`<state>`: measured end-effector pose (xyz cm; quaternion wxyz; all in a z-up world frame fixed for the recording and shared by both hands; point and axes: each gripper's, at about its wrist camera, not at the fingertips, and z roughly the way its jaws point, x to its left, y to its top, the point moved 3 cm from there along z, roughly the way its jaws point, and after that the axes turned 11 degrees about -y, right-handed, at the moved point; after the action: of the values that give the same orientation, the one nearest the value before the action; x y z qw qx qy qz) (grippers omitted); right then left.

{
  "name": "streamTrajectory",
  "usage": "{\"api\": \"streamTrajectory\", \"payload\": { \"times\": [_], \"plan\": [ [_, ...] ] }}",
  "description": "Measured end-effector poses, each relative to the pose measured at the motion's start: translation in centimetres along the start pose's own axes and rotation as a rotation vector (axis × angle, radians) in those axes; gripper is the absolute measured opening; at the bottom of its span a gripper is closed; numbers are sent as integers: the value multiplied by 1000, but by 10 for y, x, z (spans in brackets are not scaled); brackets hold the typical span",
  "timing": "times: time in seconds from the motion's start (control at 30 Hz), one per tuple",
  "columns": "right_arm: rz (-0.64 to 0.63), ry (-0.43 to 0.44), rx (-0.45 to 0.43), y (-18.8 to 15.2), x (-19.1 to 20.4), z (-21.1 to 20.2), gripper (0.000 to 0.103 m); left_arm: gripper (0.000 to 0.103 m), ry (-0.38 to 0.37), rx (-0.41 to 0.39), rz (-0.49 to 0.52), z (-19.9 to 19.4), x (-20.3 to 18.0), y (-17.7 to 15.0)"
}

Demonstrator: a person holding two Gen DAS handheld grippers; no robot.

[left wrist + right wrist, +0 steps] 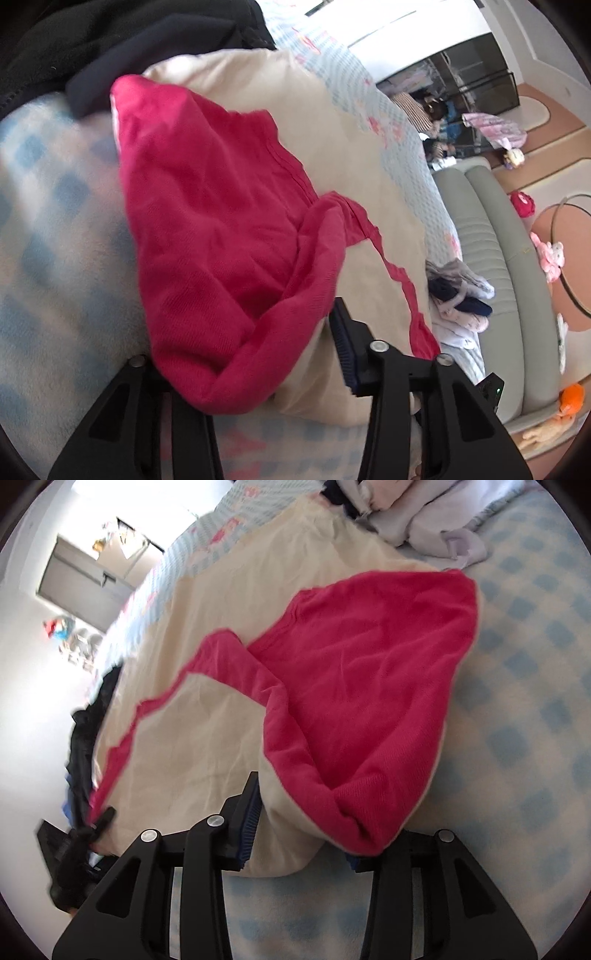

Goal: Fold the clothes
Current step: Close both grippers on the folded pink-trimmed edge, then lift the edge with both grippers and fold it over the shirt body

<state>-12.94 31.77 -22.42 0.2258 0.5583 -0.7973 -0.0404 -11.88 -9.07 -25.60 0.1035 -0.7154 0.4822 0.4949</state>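
Your left gripper [255, 354] has only 1 blue ribbed pad [341, 347] in plain sight; the other finger is buried under a fold of the red garment [207, 206], so you cannot see whether that hidden pad presses the cloth. The jaws stand part-way apart with the red fold and the cream fabric [354, 177] lying between them, but whether they clamp it you cannot tell.

Your right gripper [299, 834] is much the same: 1 blue pad [249, 823] rests against the edge of the cream fabric [207, 738], and the far pad [352, 862] shows only as a blue sliver under the red garment [354, 672]. The gap is filled by a bunched cream-and-red corner; a firm pinch cannot be confirmed.

The garment lies on a bed, cream side spread out with the red side folded over it, and a thin red edge strip [147, 709] trails toward your other gripper at the lower left of the right view. Under it is a blue-and-white checked blanket [517, 738], blurred in both views.

A dark garment [110, 40] fills the left view's upper corner, cut off by the lens. A small pile of pale and navy clothes [458, 295] sits at the bed's edge beside a grey padded bench [491, 236]. The room beyond is overexposed in the right view. No writing or labels can be read.
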Motion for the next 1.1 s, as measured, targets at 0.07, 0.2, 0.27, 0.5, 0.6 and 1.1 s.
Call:
{"api": "streamTrajectory", "payload": {
  "times": [0.07,0.2,0.27,0.5,0.6,1.1],
  "plan": [
    [-25,-4,-11,1,3,-3,29,35,29,-6,23,1,-3,-1],
    [-39,-7,-23,2,6,-4,27,32,24,-5,7,2,2,-1],
    [-47,-13,-16,4,8,3,31,32,23,-6,1,4,3,-2],
    [-98,-28,-107,4,22,-14,10,16,65,-25,73,-6,-16,-6],
    [-114,-21,-164,0,27,-38,7,15,60,-24,106,-16,-28,-6],
    [-183,22,-244,-73,16,-127,6,14,28,6,245,-110,-60,-59]
  ]
}}
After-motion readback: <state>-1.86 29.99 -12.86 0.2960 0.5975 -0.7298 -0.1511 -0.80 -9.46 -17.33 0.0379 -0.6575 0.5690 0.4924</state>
